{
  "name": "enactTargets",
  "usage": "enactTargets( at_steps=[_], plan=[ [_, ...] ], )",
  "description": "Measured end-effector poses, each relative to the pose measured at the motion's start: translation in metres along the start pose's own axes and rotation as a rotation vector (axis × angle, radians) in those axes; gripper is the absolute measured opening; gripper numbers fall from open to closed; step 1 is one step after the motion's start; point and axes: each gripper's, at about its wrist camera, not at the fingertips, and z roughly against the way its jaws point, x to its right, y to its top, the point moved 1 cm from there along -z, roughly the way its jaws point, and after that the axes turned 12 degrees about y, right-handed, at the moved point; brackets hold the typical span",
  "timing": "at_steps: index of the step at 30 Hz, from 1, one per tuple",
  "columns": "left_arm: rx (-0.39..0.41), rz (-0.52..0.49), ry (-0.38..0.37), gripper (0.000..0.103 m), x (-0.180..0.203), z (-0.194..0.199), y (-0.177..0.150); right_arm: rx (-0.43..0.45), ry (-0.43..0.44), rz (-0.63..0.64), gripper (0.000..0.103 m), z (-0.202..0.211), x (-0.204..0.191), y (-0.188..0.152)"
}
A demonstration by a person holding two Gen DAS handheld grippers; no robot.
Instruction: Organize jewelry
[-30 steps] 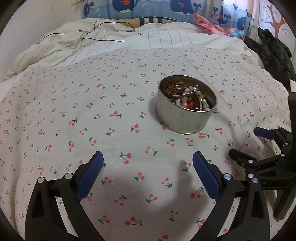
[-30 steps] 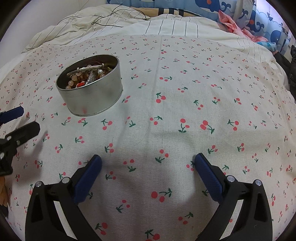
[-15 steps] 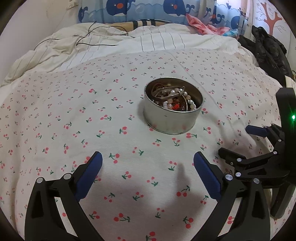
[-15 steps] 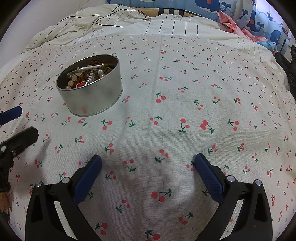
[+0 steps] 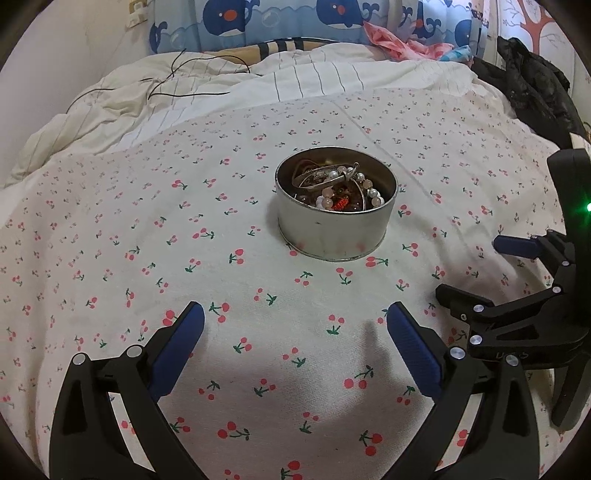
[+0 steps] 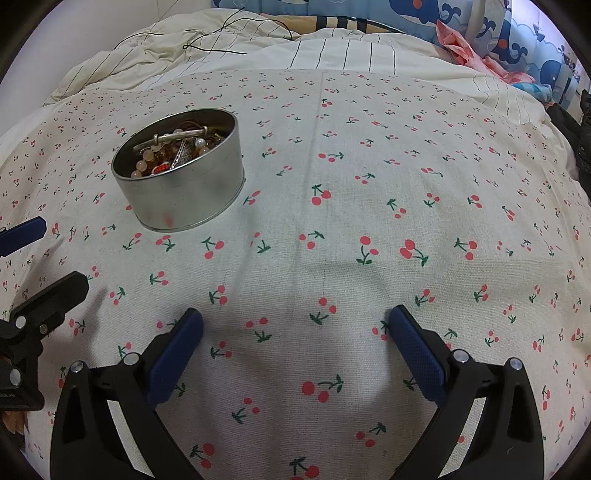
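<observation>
A round metal tin (image 5: 335, 206) stands upright on a bed under a cherry-print sheet (image 5: 147, 229), and all the jewelry in view lies heaped inside it: a silver bangle (image 5: 325, 175) across the top, pearl and pink beads (image 6: 146, 164) and a small red piece (image 5: 341, 203) tangled together below. No loose piece shows on the sheet, so the scene fits either jewelry gathered into the tin already or a tangle waiting to be sorted out of it; the pictures do not settle which. The left gripper (image 5: 291, 332) hovers low over the sheet with the tin straight ahead between its blue fingers (image 5: 177, 347), which are spread wide and hold nothing. The right gripper (image 6: 295, 336) sits beside it, the tin off to its left, its fingers likewise spread and empty. Both seem placed to keep the tin within easy reach and in sight. A striped quilt (image 5: 295, 81) with a thin black cable (image 5: 192, 79) and a whale-print pillow (image 5: 266, 22) lie behind. The tin's wall carries no label; faint embossed marks on the right gripper's body are too small to read.
</observation>
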Motion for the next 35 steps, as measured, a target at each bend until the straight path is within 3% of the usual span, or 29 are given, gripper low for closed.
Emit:
enactTargets(
  at_steps=[9,14,24,35],
  plan=[
    [-0.009,-0.006,0.054,0.095,0.001,-0.001,-0.002,0.000,0.000,0.000,0.096,0.000,0.000,0.000],
    [0.048,0.047,0.026,0.095,-0.005,0.007,-0.005,0.000,0.000,0.000,0.096,0.000,0.000,0.000],
    [0.010,0.110,-0.013,0.095,-0.013,0.002,-0.002,0.000,0.000,0.000,0.096,0.000,0.000,0.000],
    [0.014,0.064,-0.010,0.095,-0.005,0.004,-0.001,0.000,0.000,0.000,0.096,0.000,0.000,0.000]
  ],
)
